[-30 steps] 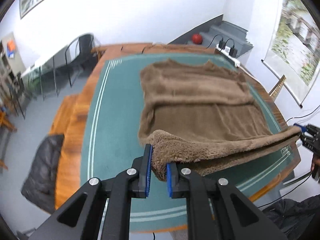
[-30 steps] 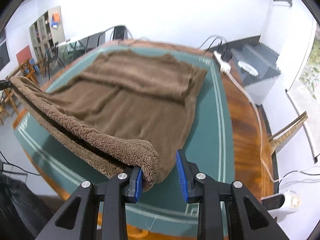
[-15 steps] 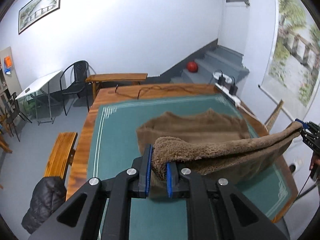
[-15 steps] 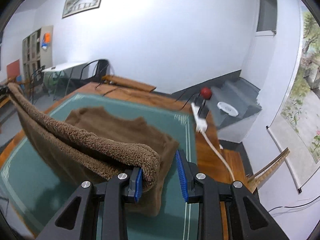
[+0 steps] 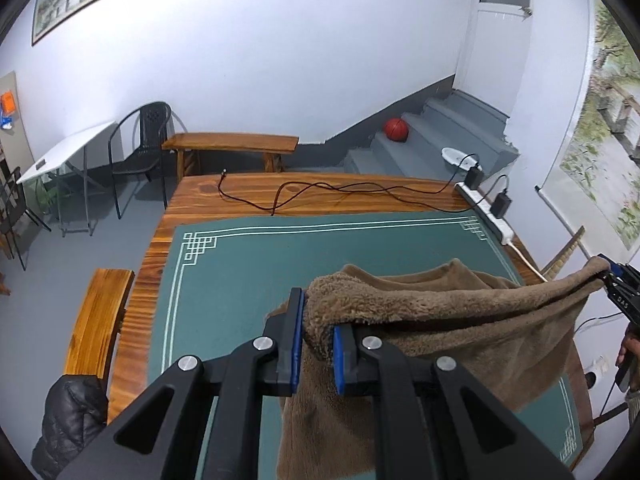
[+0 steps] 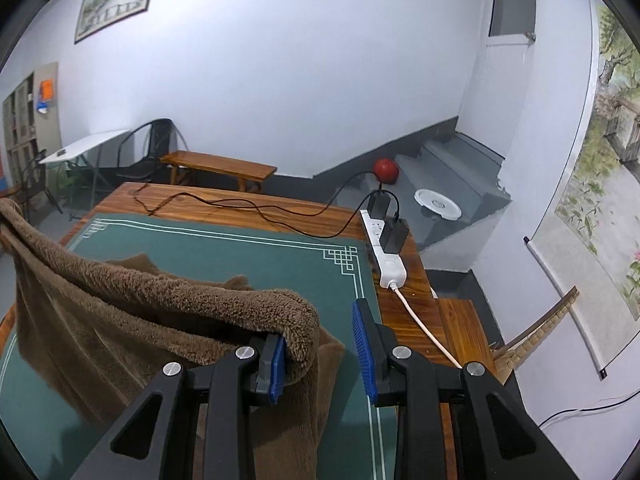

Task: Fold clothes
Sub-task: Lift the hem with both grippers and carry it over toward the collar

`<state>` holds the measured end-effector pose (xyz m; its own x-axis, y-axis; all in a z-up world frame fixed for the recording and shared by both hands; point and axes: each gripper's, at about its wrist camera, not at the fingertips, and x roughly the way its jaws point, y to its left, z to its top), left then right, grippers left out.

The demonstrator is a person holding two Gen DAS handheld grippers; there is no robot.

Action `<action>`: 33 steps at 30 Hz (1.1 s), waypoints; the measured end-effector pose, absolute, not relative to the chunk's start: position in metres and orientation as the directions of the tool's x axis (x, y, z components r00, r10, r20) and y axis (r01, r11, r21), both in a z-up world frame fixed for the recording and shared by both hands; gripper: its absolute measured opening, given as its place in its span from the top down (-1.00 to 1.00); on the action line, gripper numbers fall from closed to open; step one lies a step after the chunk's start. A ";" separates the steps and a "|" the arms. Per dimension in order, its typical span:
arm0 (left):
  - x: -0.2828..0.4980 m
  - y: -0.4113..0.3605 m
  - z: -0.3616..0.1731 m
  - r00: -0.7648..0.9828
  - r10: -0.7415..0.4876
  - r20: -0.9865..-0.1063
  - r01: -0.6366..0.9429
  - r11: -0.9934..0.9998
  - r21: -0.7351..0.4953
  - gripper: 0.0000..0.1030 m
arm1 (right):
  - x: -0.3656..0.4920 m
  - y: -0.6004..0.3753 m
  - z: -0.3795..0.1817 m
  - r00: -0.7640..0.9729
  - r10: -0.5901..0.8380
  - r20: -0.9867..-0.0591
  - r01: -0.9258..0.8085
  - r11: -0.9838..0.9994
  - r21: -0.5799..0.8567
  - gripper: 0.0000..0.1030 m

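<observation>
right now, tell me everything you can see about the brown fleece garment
The brown fleece garment looks thick, plush and fuzzy. It is lifted over the green mat, its top edge stretched like a line between both grippers while the rest hangs as a doubled sheet. The left gripper is shut on one corner. At the right gripper the other corner drapes over one blue pad, with a gap to the other. Its lower end is out of view.
</observation>
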<state>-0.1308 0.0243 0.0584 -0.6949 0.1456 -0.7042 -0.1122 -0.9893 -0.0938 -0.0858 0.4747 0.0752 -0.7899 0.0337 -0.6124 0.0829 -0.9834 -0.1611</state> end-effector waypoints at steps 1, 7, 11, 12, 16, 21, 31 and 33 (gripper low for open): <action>-0.142 0.025 0.052 -0.687 0.144 -0.712 -0.111 -0.989 -0.094 0.72 | -0.095 0.474 0.072 -0.785 0.040 -0.618 0.075 -0.984 -0.159 0.40; -0.190 0.028 0.021 -0.644 0.143 -0.751 -0.103 -0.990 -0.100 0.73 | -0.143 0.474 0.046 -0.753 0.069 -0.655 0.034 -0.989 -0.143 0.40; -0.215 0.030 -0.001 -0.613 0.139 -0.777 -0.099 -0.990 -0.099 0.72 | -0.168 0.473 0.026 -0.727 0.080 -0.682 0.015 -0.991 -0.132 0.40; -0.221 0.030 -0.007 -0.605 0.137 -0.784 -0.099 -0.990 -0.097 0.72 | -0.172 0.472 0.022 -0.721 0.082 -0.688 0.012 -0.991 -0.131 0.40; -0.239 0.033 -0.028 -0.580 0.128 -0.805 -0.096 -0.991 -0.089 0.72 | -0.189 0.471 0.005 -0.698 0.091 -0.711 0.001 -0.992 -0.128 0.40; -0.257 0.038 -0.054 -0.547 0.110 -0.830 -0.086 -0.993 -0.075 0.72 | -0.204 0.471 -0.019 -0.662 0.097 -0.743 -0.015 -0.993 -0.116 0.40; -0.279 0.048 -0.099 -0.494 0.052 -0.868 -0.079 -0.997 -0.015 0.67 | -0.228 0.478 -0.064 -0.584 0.093 -0.807 -0.048 -0.996 -0.080 0.39; -0.280 0.050 -0.104 -0.484 0.015 -0.875 -0.071 -0.997 0.023 0.60 | -0.231 0.478 -0.074 -0.554 0.080 -0.828 -0.040 -0.997 -0.069 0.38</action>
